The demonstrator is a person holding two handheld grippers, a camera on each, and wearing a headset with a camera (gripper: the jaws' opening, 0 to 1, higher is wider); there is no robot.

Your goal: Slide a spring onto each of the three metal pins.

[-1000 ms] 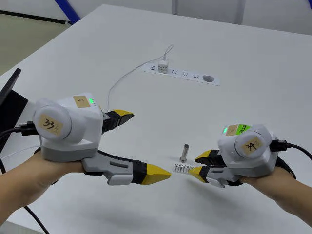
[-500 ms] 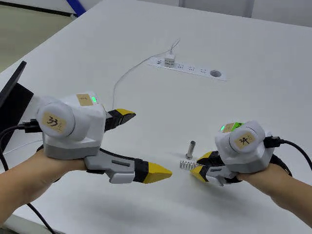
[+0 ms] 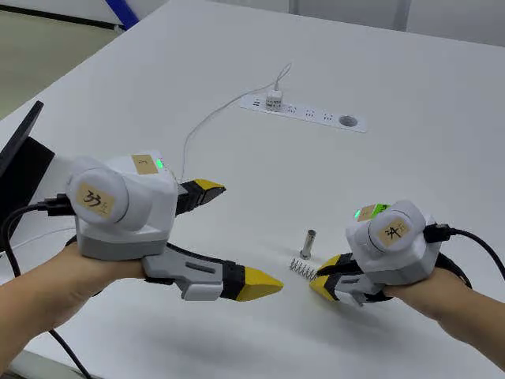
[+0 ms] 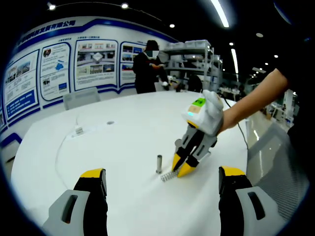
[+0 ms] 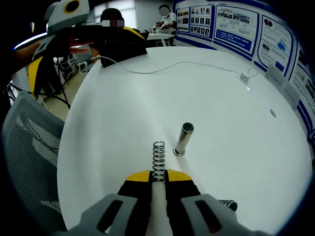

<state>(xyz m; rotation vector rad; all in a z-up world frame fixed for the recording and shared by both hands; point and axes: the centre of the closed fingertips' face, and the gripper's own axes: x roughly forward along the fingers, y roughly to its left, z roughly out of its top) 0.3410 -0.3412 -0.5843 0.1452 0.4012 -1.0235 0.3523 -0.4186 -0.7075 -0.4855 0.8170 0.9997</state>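
Gripping one end of the small coiled steel spring [image 5: 158,157], the right tongs [image 5: 158,178] hold it low over the white desk [image 3: 379,181], just beside the short upright metal pin [image 3: 308,243]. The left tongs [image 3: 239,234] stand wide and empty at the left. The step in hand seems to be the threading: next the spring must be lifted, turned upright and lowered over the pin's top.

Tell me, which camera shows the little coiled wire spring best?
The right gripper view: the small coiled wire spring sits close and sharp, one end pinched in the right gripper, every coil distinct. In the head view the spring is tiny; the left gripper view shows a grey squiggle.
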